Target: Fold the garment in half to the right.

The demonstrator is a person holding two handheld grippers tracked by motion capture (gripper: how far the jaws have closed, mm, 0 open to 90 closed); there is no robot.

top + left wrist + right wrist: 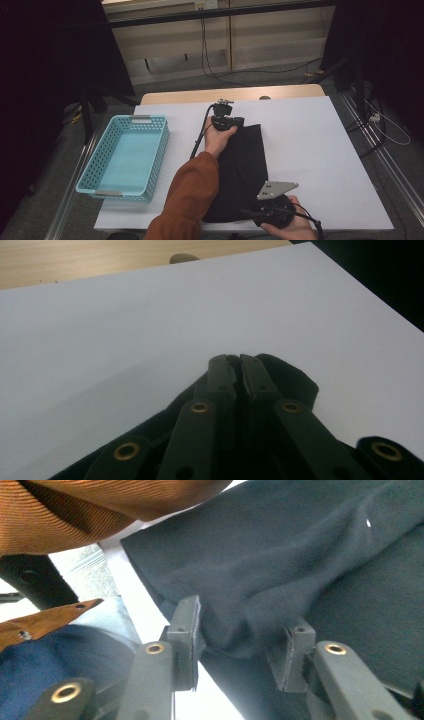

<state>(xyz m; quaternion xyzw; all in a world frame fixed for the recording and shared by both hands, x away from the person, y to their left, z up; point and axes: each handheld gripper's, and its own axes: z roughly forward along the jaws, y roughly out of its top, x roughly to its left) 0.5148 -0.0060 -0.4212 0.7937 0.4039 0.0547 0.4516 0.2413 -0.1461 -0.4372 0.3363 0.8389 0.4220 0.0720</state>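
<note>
The right tongs (280, 212) are partly cut off by the high view's bottom edge, jaws hidden beneath their grey plate. The black cloth's (242, 170) near-left part lies under the orange sleeve (192, 192) (perhaps folded; too dark to tell).

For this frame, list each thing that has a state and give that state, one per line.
black cloth: folded into a long strip, lying flat on the white sheet.
left gripper: shut on the cloth's far end.
right gripper: open, a fold of the cloth's near end between its jaws.
blue basket: upright, empty.
</note>
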